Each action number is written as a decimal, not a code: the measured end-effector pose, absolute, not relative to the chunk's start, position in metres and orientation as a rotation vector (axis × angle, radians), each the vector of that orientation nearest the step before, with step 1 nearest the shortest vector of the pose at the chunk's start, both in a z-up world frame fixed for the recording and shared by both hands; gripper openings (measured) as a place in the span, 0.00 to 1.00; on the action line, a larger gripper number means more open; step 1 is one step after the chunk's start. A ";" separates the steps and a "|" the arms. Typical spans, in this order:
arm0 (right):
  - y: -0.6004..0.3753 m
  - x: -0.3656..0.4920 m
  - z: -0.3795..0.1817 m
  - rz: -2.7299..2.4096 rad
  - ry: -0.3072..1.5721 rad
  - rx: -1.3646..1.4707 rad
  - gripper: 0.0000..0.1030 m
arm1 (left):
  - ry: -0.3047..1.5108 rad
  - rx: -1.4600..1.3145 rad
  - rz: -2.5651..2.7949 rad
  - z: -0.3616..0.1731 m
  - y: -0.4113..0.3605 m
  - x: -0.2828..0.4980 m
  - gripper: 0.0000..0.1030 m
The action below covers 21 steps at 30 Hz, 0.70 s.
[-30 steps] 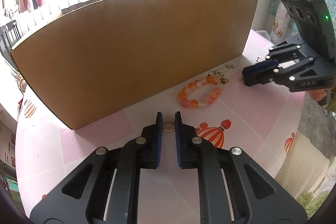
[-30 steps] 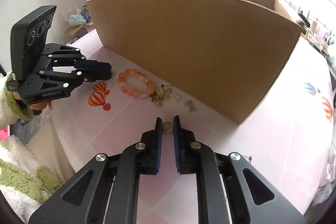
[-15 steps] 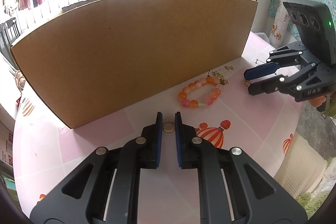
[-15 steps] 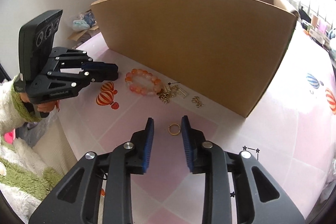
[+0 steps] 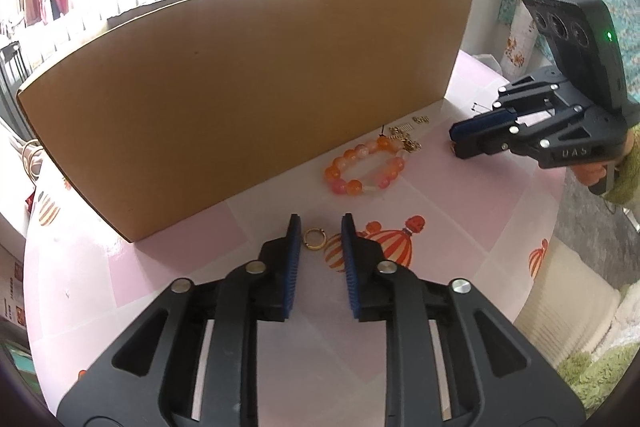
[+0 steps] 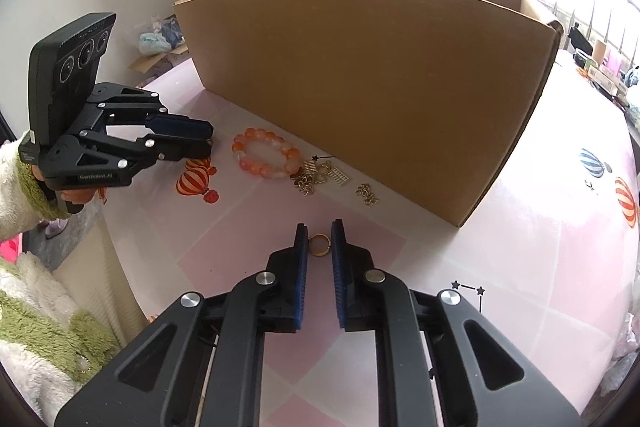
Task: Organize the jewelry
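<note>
Jewelry lay spread on the pink bench [image 5: 440, 219] along the front of a tall cardboard box [image 5: 240, 87]. We held the left gripper [image 5: 320, 223] low over the bench with its jaws spread; they had just been opening. The first ring [image 5: 314, 239], a small gold one, sat between them, close against the left pad and clear of the right pad. Just to its right a red-and-white balloon print [image 5: 384, 243] showed on the bench cover. We held the right gripper [image 6: 319, 227] further along the box front, and its jaws had just been closing. They pinched the second ring [image 6: 319, 245], also gold, with a blue pad against each side. We could not tell whether that ring touched the bench. Between the two grippers lay a bracelet [image 6: 266, 157] of orange and pink beads, flat on the bench, near the foot of the box. A tangle of gold charms [image 6: 316, 175] touched the bracelet's end nearer the right gripper. A smaller gold piece [image 6: 367, 194] lay just beyond the charms, apart from them. In the right wrist view the left gripper's tips reached near the bracelet without touching it. A fluffy green and white sleeve [image 6: 24, 187] covered the wrist behind it. The box's torn top edge stood well above both grippers, and its inside was hidden from us.
</note>
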State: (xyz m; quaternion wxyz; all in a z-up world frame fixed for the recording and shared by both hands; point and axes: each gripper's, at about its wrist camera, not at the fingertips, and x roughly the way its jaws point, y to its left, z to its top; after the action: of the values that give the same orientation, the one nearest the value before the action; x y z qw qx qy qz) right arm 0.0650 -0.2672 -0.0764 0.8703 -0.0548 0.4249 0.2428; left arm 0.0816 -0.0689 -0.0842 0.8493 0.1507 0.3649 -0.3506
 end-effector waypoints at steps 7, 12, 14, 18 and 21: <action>-0.274 0.064 -0.076 0.517 0.890 -0.097 0.12 | 0.779 0.333 -0.737 -0.085 -0.071 0.082 0.23; -0.272 0.062 -0.076 0.521 0.884 -0.110 0.13 | 0.775 0.338 -0.731 -0.085 -0.071 0.084 0.11; -0.273 0.061 -0.076 0.522 0.879 -0.107 0.13 | 0.784 0.322 -0.729 -0.085 -0.069 0.086 0.09; -0.271 0.060 -0.076 0.522 0.876 -0.109 0.14 | 0.775 0.357 -0.716 -0.085 -0.074 0.084 0.09; -0.272 0.060 -0.076 0.535 0.878 -0.100 0.18 | 0.787 0.348 -0.710 -0.085 -0.075 0.084 0.10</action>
State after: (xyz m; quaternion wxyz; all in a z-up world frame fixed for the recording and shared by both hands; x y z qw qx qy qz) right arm 0.0602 -0.2718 -0.0756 0.8696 -0.0478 0.4198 0.2555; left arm 0.0844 -0.0746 -0.0845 0.8485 0.1652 0.3734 -0.3367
